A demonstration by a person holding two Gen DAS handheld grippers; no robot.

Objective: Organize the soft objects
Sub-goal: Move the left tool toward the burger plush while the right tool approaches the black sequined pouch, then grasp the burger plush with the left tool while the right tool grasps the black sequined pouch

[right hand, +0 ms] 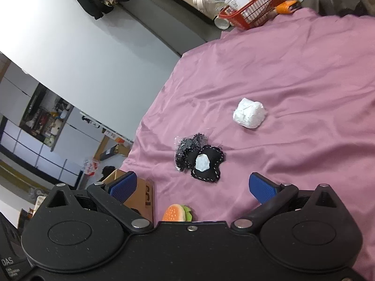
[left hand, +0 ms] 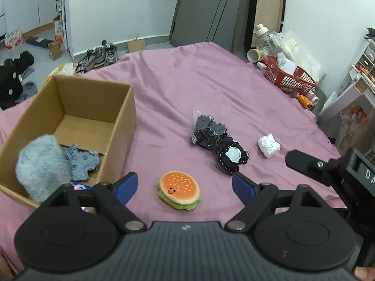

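Between picks: our left gripper (left hand: 184, 187) hangs jaws wide over the burger plush (left hand: 179, 193) near the bed's (left hand: 187, 82) near edge, beside the cardboard box (left hand: 121, 121); next, lower and pinch. Right gripper (right hand: 192, 187) jaws wide, empty.

Mauve-pink bed sheet (left hand: 187, 75). Plain brown cardboard box (left hand: 121, 117). Fuzzy pale grey plush (left hand: 42, 164) and blue-grey patterned cloth (left hand: 82, 161) inside. Burger plush (left hand: 179, 190): orange bun with pale dots, black smiley, green edge. Black felt pouch (right hand: 206, 162) with white stitching and white centre patch. White crumpled wad (right hand: 249, 113). Red-orange mesh basket (left hand: 287, 78). Blue textured fingers (right hand: 262, 189) on black frames.
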